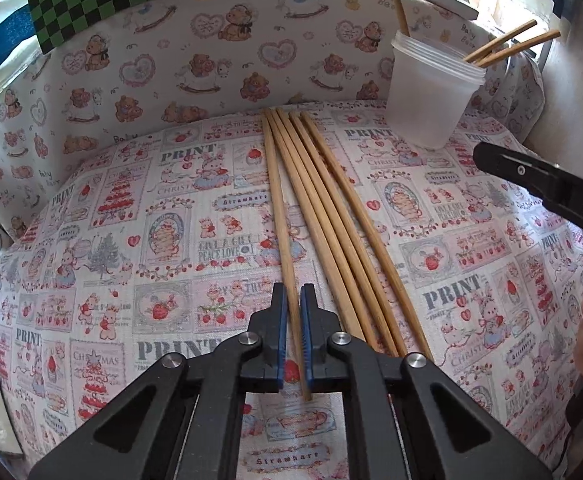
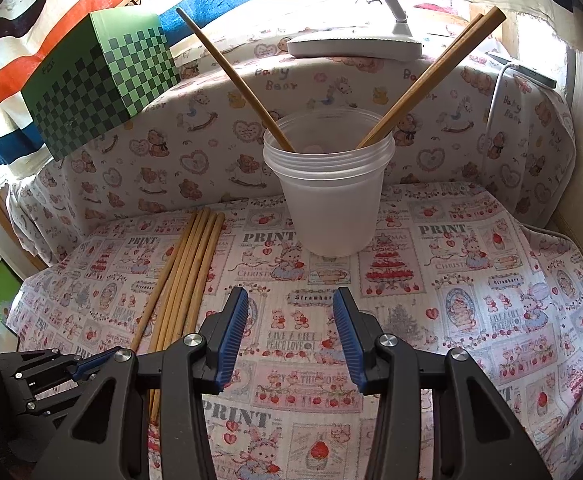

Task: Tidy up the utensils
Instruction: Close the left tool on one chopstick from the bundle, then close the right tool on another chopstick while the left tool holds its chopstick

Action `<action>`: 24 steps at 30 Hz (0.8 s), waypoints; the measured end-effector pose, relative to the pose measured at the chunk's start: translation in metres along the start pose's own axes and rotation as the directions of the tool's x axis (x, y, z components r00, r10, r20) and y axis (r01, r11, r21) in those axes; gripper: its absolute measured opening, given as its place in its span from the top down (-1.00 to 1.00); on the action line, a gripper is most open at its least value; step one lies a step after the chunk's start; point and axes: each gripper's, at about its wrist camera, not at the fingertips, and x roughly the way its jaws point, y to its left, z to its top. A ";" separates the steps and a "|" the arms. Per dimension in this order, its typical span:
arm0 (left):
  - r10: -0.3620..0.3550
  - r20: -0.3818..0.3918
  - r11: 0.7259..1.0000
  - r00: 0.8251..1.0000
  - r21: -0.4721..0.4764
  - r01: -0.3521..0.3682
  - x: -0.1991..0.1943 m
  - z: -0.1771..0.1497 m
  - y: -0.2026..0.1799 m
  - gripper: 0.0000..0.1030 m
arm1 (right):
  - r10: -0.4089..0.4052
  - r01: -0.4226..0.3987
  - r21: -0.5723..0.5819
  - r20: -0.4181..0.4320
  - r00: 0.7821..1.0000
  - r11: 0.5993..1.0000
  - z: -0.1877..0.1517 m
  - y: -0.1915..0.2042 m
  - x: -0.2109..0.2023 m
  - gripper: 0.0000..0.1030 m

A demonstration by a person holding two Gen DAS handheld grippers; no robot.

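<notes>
Bamboo chopsticks (image 1: pixel 331 216) are lying side by side on your strawberry-print cloth (image 1: pixel 131 240), a handful of them running away toward the teddy-bear fabric backing (image 1: pixel 171 60). Your left gripper (image 1: pixel 294 304) is pinched down on the leftmost chopstick (image 1: pixel 281 220), blue pads (image 1: pixel 282 336) snug on either side near its close end, so that one's grabbed while the others sit loose just to its right. Your right gripper (image 2: pixel 291 312) is sitting about half open over bare cloth with nothing between its fingers. Straight past it stands the stack of clear plastic cups (image 2: pixel 329 196), upright on the cloth, with a few chopsticks already in it, leaning out left and right. Green checkered box (image 2: pixel 99 80) is up on the backing to the left, white lamp base (image 2: pixel 355 46) behind the cups.
</notes>
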 end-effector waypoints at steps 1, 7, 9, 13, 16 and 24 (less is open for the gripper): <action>0.006 0.023 1.000 1.000 -0.018 -0.006 -0.005 0.001 0.005 0.90 | 0.001 -0.001 0.000 0.000 1.000 1.000 0.000 0.000 0.000 0.10; -0.008 0.214 0.995 0.977 -0.098 0.029 -0.045 0.010 0.026 0.91 | 0.009 -0.009 0.002 -0.013 1.000 1.000 -0.001 0.001 0.002 0.10; 0.018 0.310 0.994 0.950 -0.109 0.017 -0.066 0.009 0.030 0.91 | 0.015 -0.015 -0.003 -0.017 1.000 1.000 -0.001 0.003 0.003 0.10; 0.058 0.486 0.994 0.872 -0.111 -0.004 -0.103 0.007 0.033 0.92 | 0.075 -0.077 -0.024 -0.068 0.995 0.997 -0.004 0.011 0.006 0.10; 0.034 0.527 0.995 0.849 -0.100 0.022 -0.112 0.005 0.039 0.91 | 0.122 -0.132 -0.063 -0.152 0.981 0.989 -0.012 0.026 0.014 0.11; 0.055 0.544 0.993 0.837 -0.120 0.013 -0.116 0.004 0.041 0.91 | 0.118 -0.170 -0.182 -0.267 0.957 0.968 -0.041 0.062 0.029 0.41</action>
